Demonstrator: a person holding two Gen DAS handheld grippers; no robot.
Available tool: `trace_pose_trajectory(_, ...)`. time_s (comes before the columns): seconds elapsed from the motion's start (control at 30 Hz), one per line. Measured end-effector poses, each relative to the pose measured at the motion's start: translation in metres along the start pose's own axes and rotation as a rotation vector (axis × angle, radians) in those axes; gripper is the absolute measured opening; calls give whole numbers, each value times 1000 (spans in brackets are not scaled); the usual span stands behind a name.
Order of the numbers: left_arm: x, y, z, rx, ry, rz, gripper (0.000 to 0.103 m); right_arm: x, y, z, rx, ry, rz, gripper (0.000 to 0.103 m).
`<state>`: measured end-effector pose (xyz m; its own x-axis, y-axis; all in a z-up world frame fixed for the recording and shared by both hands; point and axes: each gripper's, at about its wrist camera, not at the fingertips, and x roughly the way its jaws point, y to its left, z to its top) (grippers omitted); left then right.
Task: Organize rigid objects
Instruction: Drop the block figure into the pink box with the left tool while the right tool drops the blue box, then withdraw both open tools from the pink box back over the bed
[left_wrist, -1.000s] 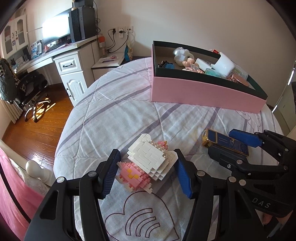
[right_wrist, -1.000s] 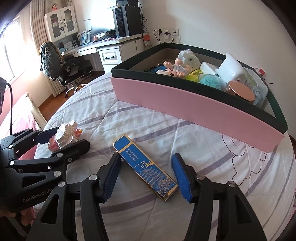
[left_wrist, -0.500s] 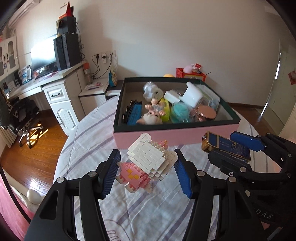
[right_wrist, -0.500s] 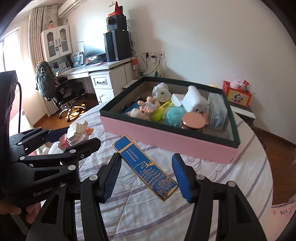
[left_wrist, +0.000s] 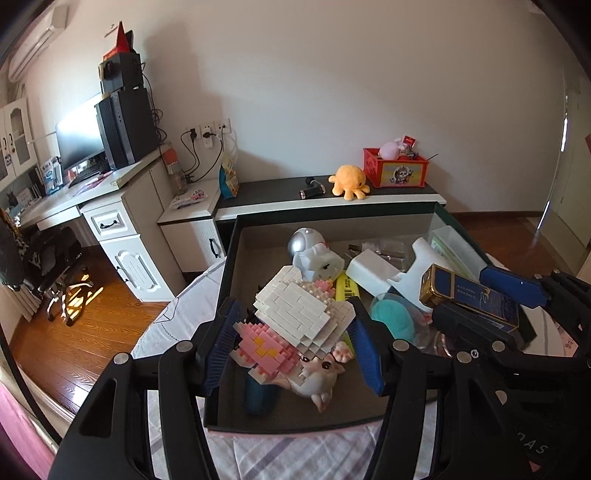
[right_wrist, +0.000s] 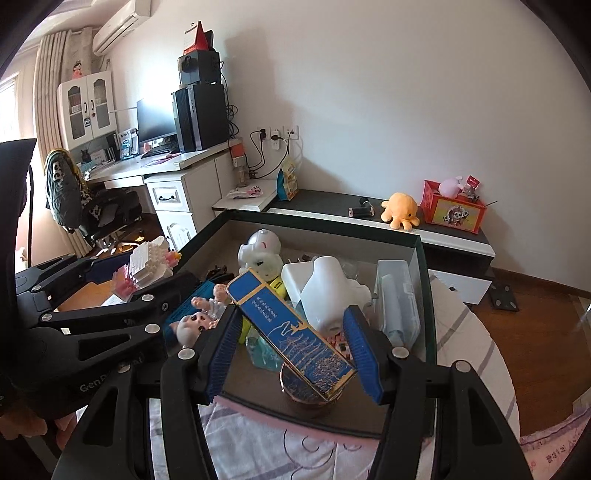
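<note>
White and pink bricks make up the block figure (left_wrist: 295, 321) clamped between the blue pads of the left gripper (left_wrist: 293, 345), whose fingers (left_wrist: 221, 343) press its two sides. It hangs tilted above the near left part of the open box (left_wrist: 229, 266), over a small doll (left_wrist: 321, 373) lying on the box floor. The right gripper (right_wrist: 291, 350) holds a flat blue-and-gold case (right_wrist: 291, 332) set slantwise across its fingers (right_wrist: 360, 350), one end raised toward the far side, the other low over a round copper-coloured lid (right_wrist: 306, 398) near the front wall. Both grippers reach forward side by side above the box, the left one seen at the left in the right wrist view. Inside the box lie a white astronaut figure (right_wrist: 260, 251), a white plastic holder (right_wrist: 328, 291), a clear case (right_wrist: 397, 295) and a teal pad (left_wrist: 391, 319), crowding the floor beneath both held things. The box rests on a striped bed cover (right_wrist: 469, 332). Behind it, a low shelf carries an orange plush octopus (left_wrist: 349, 181).
</note>
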<state>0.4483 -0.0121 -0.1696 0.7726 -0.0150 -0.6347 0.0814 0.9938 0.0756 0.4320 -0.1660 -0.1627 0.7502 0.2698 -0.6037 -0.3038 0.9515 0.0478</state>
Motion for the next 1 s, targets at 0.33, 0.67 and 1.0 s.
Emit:
trace_pose_trajectory(0.33,36,20,-7,-67,31,42,80,35,4,-2,-26,-5,-31,69)
trace_pose_trajectory(0.67,-41,32,-15,-83,-71,35,103,-22,8,-2,16,-101,-77,98)
trace_pose_trajectory(1.0,-161,22,-55,-54,-214,22,103,-137,36,-32,44,-224,-86,103)
